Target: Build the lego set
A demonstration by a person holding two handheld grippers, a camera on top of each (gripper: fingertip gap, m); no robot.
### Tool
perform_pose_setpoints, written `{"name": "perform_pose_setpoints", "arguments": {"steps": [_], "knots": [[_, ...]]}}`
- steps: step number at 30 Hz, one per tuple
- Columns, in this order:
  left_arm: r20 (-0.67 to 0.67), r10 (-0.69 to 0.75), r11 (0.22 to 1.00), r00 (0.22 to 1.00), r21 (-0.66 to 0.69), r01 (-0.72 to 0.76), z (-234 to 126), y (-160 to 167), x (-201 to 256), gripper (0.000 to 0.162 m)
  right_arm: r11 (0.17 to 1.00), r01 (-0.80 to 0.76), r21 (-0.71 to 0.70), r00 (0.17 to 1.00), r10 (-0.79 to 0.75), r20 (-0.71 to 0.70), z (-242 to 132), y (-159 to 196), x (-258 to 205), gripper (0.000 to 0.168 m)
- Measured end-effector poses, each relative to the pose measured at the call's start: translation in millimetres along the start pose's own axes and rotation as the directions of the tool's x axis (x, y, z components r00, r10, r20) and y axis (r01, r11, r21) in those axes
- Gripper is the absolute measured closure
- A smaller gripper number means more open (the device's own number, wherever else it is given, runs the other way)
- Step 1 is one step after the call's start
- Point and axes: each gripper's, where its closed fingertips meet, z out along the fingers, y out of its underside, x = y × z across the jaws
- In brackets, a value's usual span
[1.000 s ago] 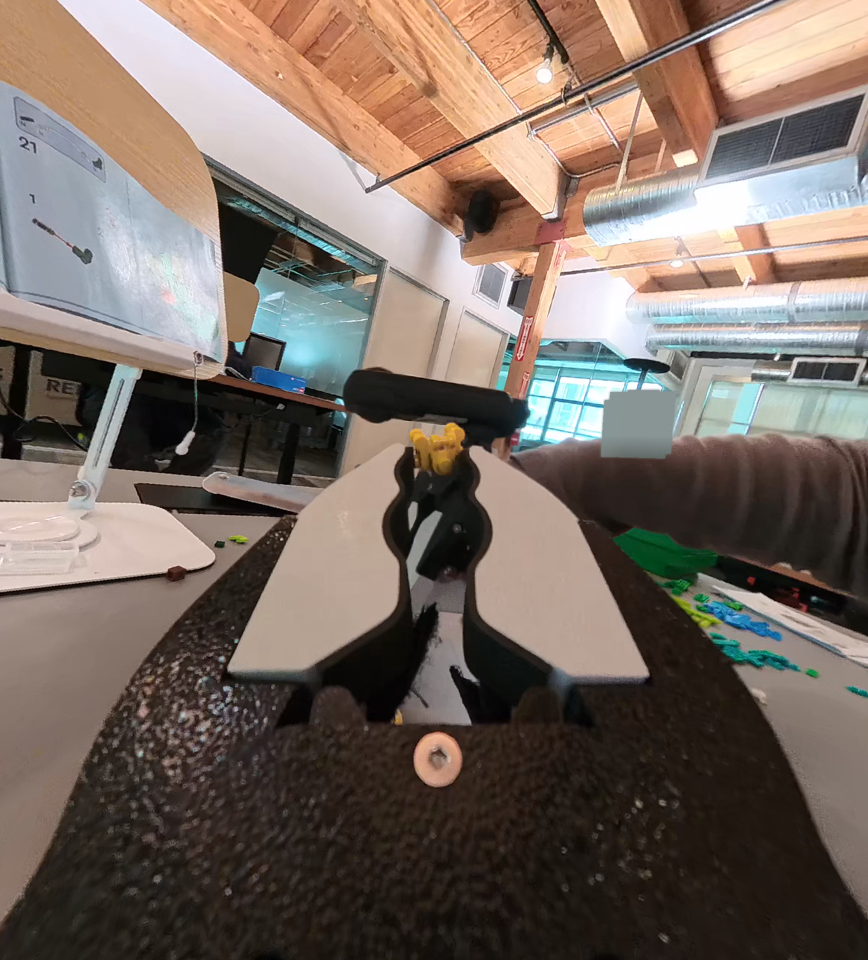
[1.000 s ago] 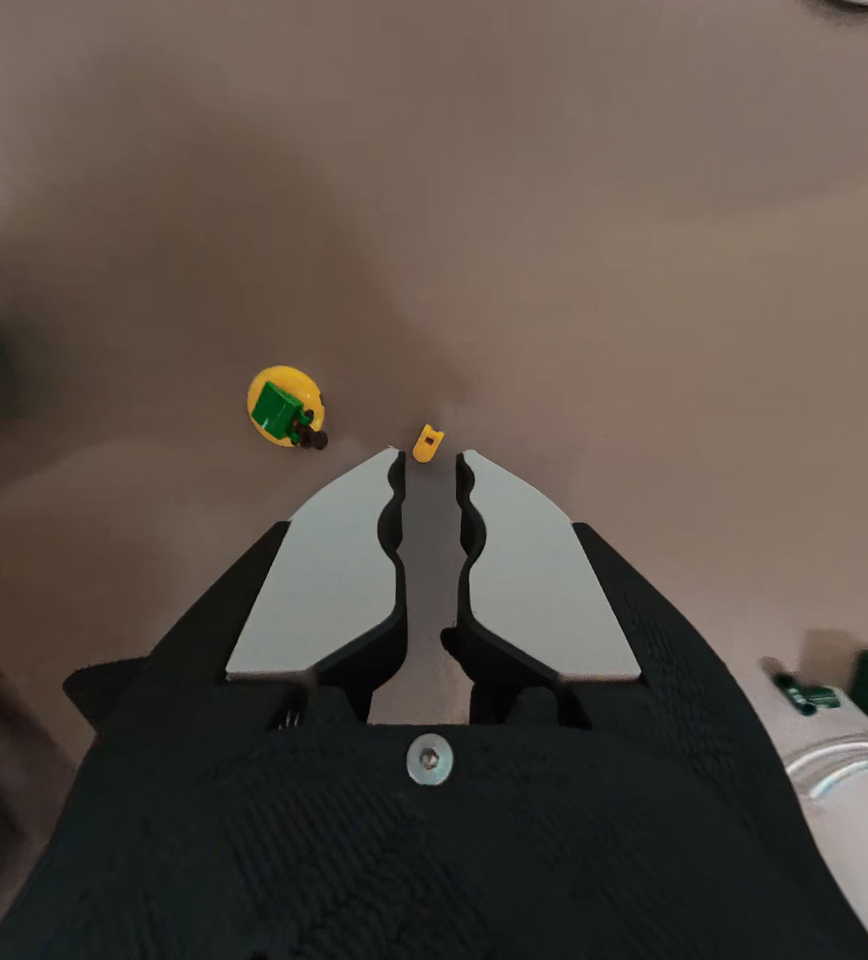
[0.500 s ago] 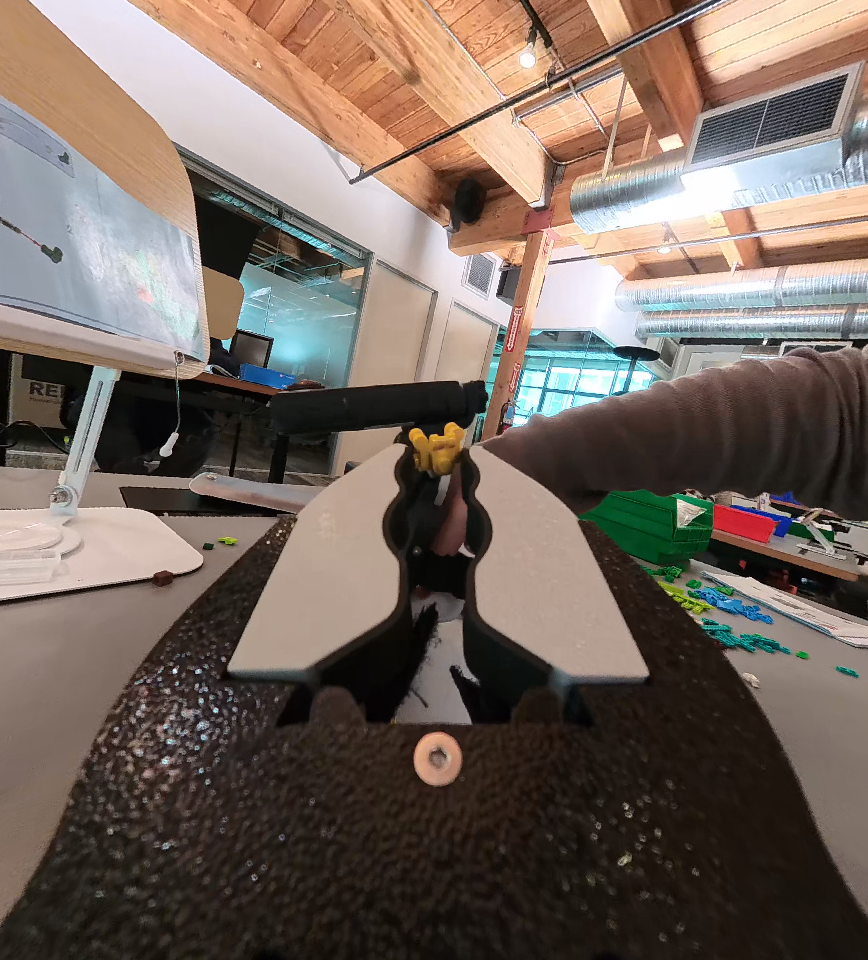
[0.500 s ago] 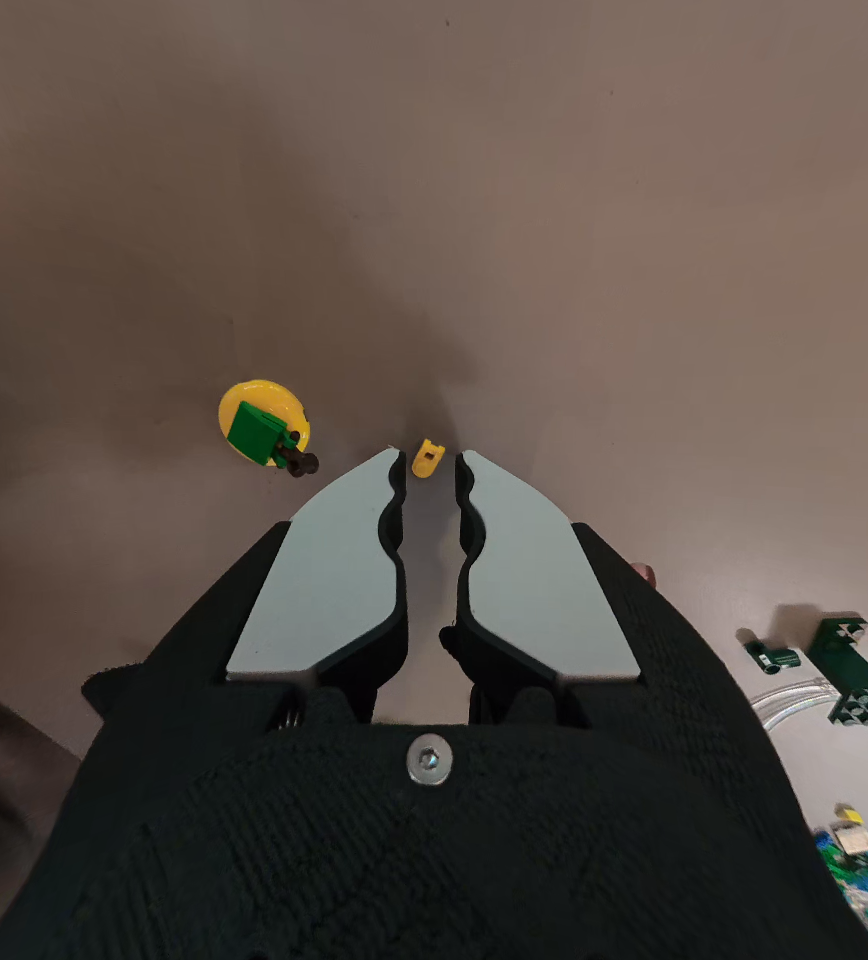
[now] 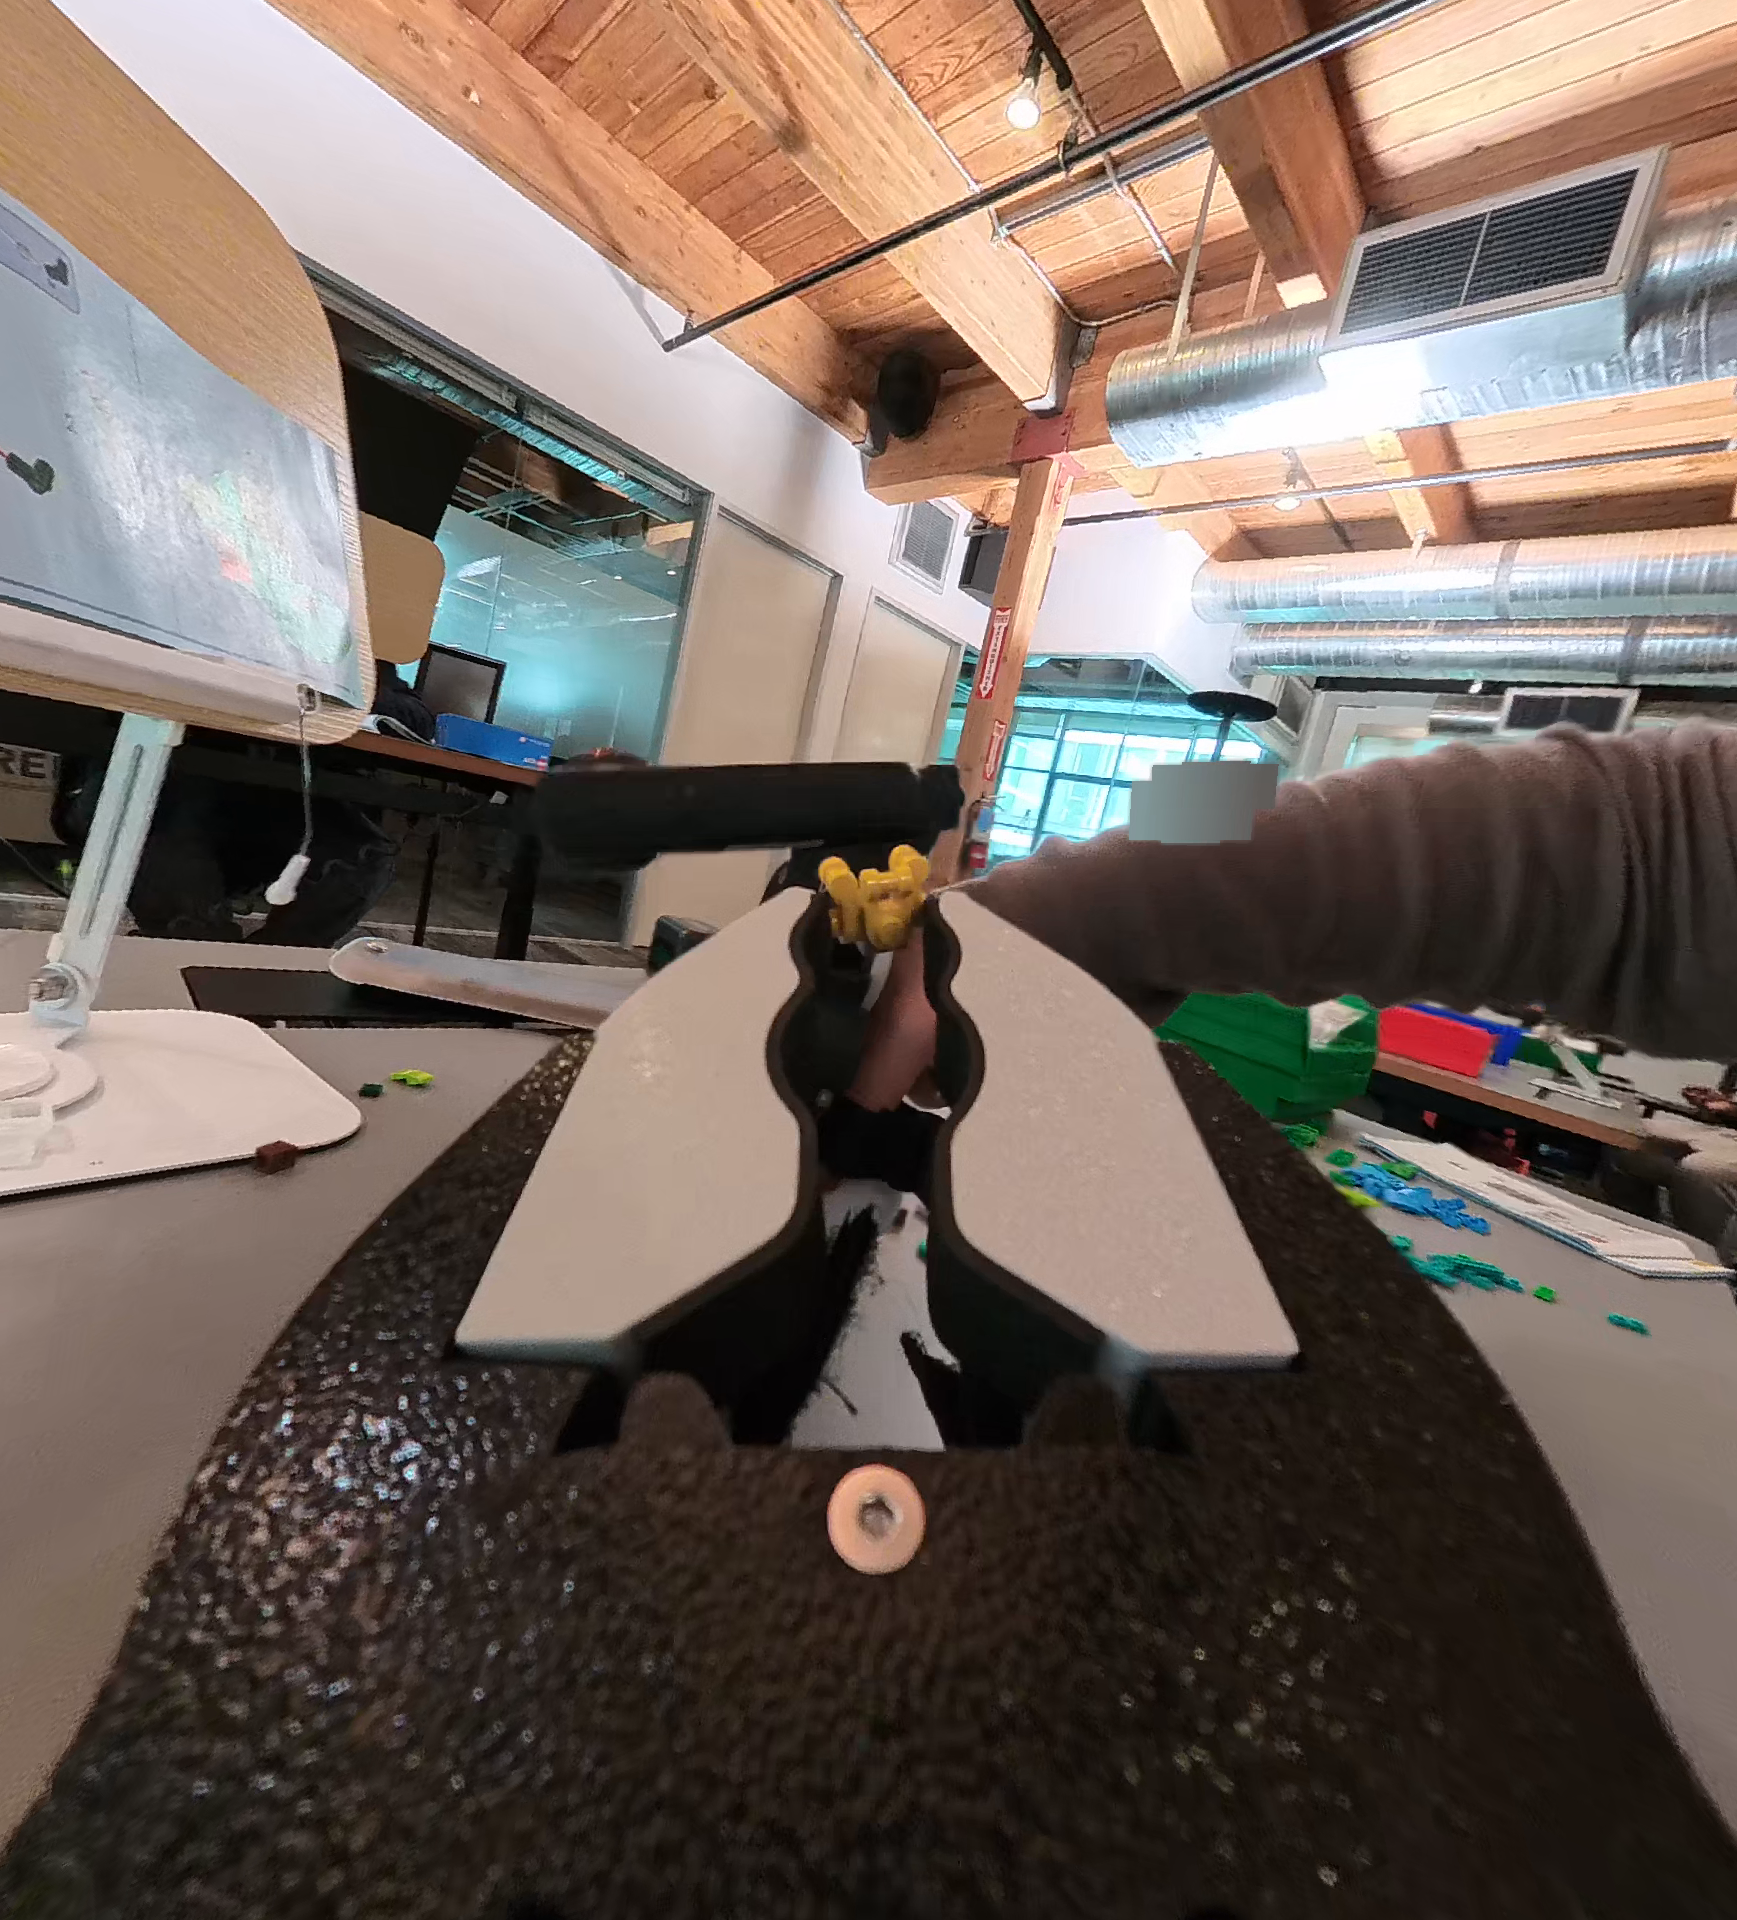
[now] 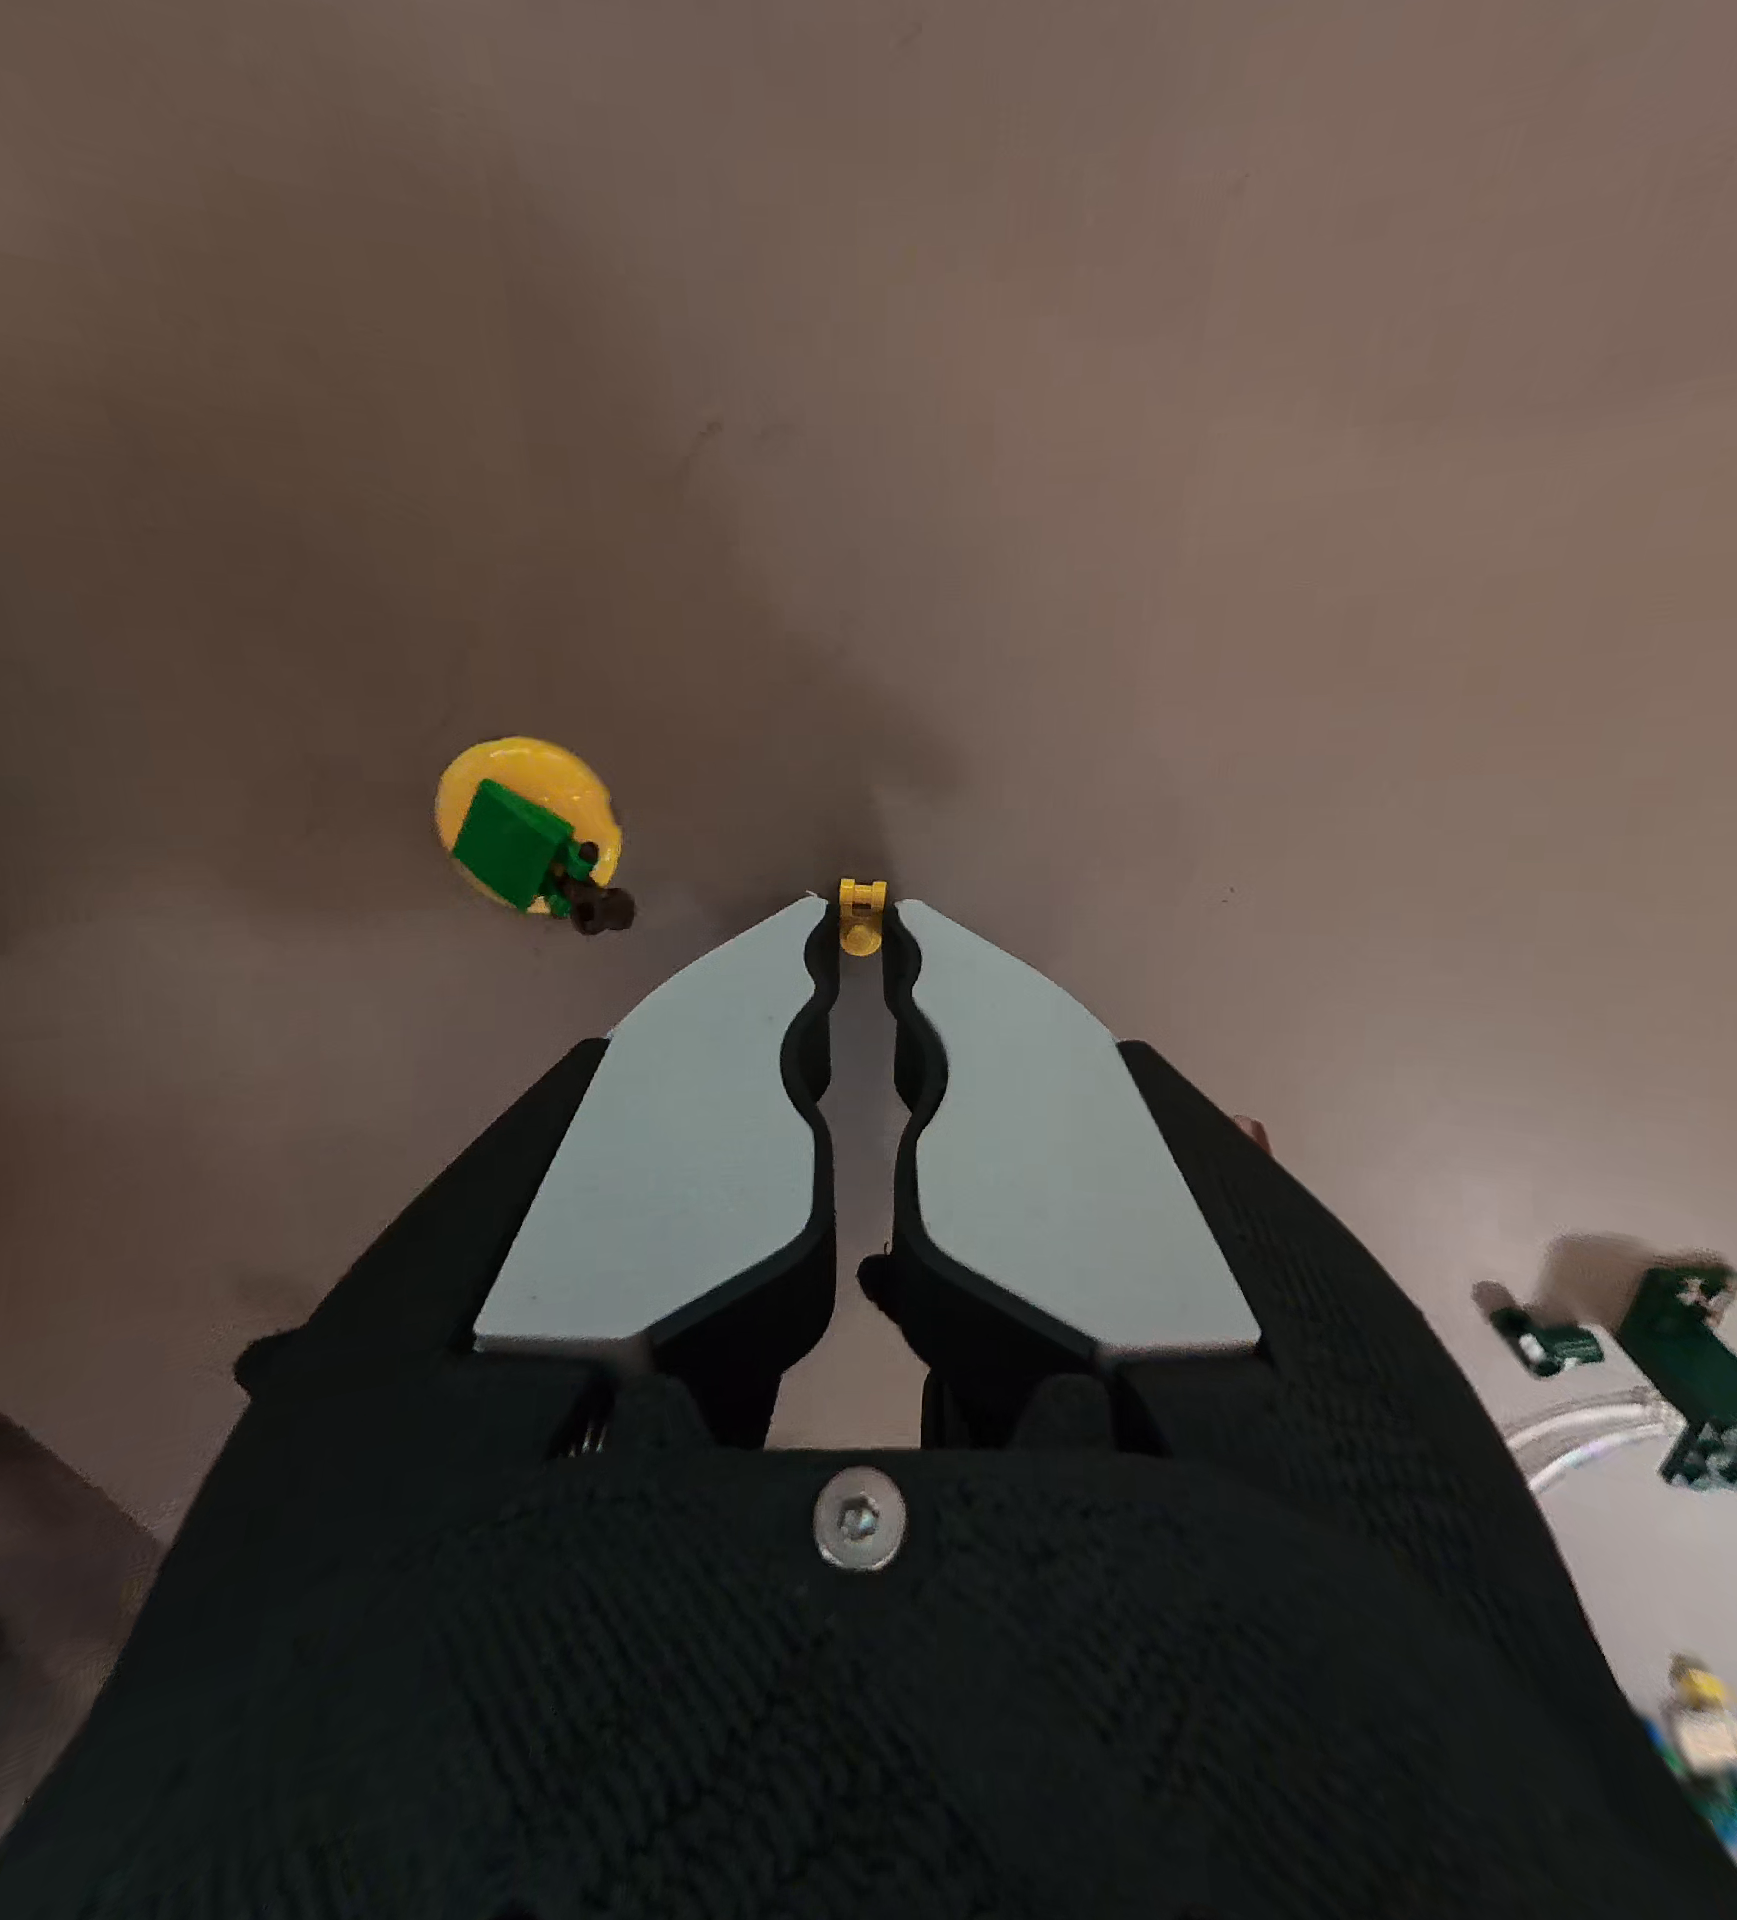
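Build looks early-to-mid; most parts are loose, nothing large is assembled in either view.

Grey table [image 5: 95, 1330]: white stand base [image 5: 168, 1081] at far left carrying the instruction booklet [image 5: 116, 499]. On the right, a green bin [image 5: 1259, 1049] and a scatter of blue and green bricks [image 5: 1415, 1205] beside a paper sheet [image 5: 1529, 1216], all unsorted.

A person's sleeve [image 5: 1466, 883] reaches across behind the left tool.

Left gripper [image 5: 876, 914]: fingers closed on a small yellow sub-assembly [image 5: 874, 899], pinched at the tips and held up off the table. So one small piece is built and in hand.

Right gripper [image 6: 859, 920]: points down at the table, fingers nearly together around a tiny yellow clip piece [image 6: 860, 914] at the tips. Looks like a pinch; can't tell if it's lifted.

Near it, left: yellow dish with a green block and dark pin [image 6: 526, 826], a second finished bit, lying on the table. Far right: dark green bracket [image 6: 1700, 1382], small dark green connector [image 6: 1550, 1349], clear tube [image 6: 1570, 1439], untouched.

Left to do: presumably join the clip to the held yellow part, then the rest.
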Motion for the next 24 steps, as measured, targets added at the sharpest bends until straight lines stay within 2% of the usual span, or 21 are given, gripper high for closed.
{"name": "perform_pose_setpoints", "arguments": {"steps": [2, 4, 6, 8, 10, 12, 14, 17, 21, 24], "knots": [[-0.027, -0.03, 1.0, 0.999, 0.006, 0.03, 0, -1, 3, 0.145, 0.989, 0.058, 0.136, 0.996, -0.067, 0.064, -14, -11, -14, 0.162], [-0.055, -0.077, 0.997, 0.996, 0.025, 0.079, 0, -4, 4, 0.145, 0.928, 0.1, 0.36, 0.978, -0.158, 0.137, -44, -29, -35, 0.163], [-0.094, -0.139, 0.988, 0.986, 0.055, 0.145, 0, -10, 7, 0.145, 0.785, 0.114, 0.609, 0.949, -0.268, 0.167, -85, -42, -58, 0.163], [-0.144, -0.196, 0.973, 0.97, 0.094, 0.21, 0, -17, 11, 0.145, 0.598, 0.085, 0.797, 0.905, -0.38, 0.189, -126, -43, -84, 0.163], [-0.182, -0.226, 0.964, 0.957, 0.102, 0.247, 0, -20, 15, 0.145, 0.433, 0.048, 0.9, 0.865, -0.469, 0.179, -155, -36, -106, 0.163], [-0.27, -0.226, 0.959, 0.936, 0.107, 0.262, -1, -22, 28, 0.145, 0.317, 0.02, 0.948, 0.836, -0.526, 0.158, -173, -29, -120, 0.163], [-0.384, -0.226, 0.95, 0.895, 0.118, 0.29, -5, -29, 44, 0.145, 0.271, -0.009, 0.962, 0.798, -0.578, 0.17, -182, -22, -132, 0.164], [-0.481, -0.201, 0.957, 0.854, 0.091, 0.276, -9, -29, 60, 0.145, 0.243, -0.07, 0.968, 0.73, -0.648, 0.215, -194, -12, -146, 0.164], [-0.567, -0.16, 0.963, 0.808, 0.09, 0.255, -15, -30, 78, 0.145, 0.24, 0.033, 0.97, 0.708, -0.691, 0.147, -191, -3, -160, 0.163], [-0.588, -0.163, 0.964, 0.792, 0.075, 0.254, -15, -28, 82, 0.145, 0.241, 0.049, 0.969, 0.69, -0.71, 0.142, -193, 2, -166, 0.163]]}}
